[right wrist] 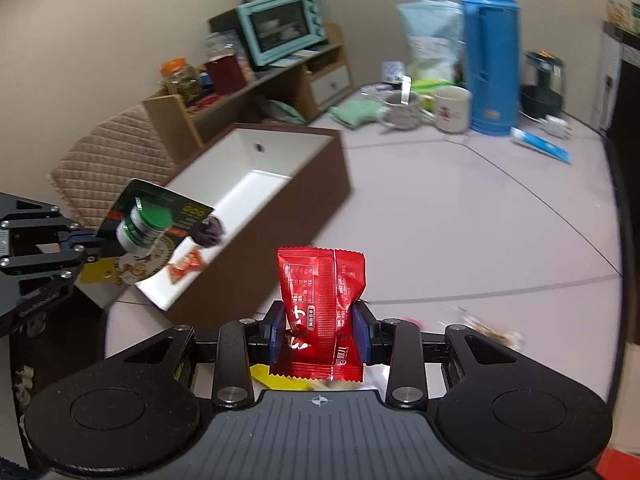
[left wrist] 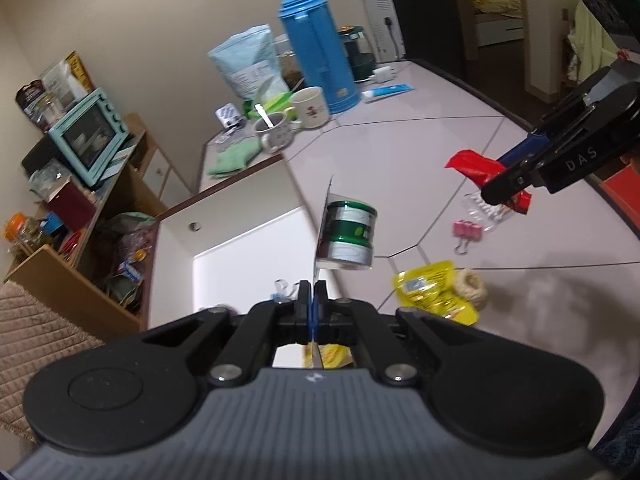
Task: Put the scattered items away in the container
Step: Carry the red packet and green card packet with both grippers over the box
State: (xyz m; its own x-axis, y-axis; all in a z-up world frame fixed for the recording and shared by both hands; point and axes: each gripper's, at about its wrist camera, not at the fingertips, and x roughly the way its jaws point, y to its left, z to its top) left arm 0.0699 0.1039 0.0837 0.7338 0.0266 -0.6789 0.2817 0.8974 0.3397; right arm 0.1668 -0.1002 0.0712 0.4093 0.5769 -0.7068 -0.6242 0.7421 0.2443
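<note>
My left gripper [left wrist: 312, 292] is shut on the card edge of a blister pack holding a green-and-silver tin [left wrist: 349, 236]; it hangs over the near end of the brown box with a white inside [left wrist: 240, 216]. The pack shows in the right wrist view [right wrist: 146, 228] too, above the box [right wrist: 280, 184]. My right gripper [right wrist: 320, 332] is shut on a red snack packet [right wrist: 320, 308], held above the table; it shows in the left wrist view [left wrist: 480, 168]. A red triangle packet [right wrist: 186, 266] and a dark round item [right wrist: 208, 232] lie in the box.
On the table lie a yellow packet [left wrist: 436, 292], a twine roll [left wrist: 472, 288], a pink binder clip [left wrist: 466, 232] and a clear bag of small white pieces [left wrist: 484, 208]. Mugs [left wrist: 308, 108], a blue thermos [left wrist: 316, 44], a tube [left wrist: 388, 92] stand far back. Shelves with a teal oven [left wrist: 88, 136] lie left.
</note>
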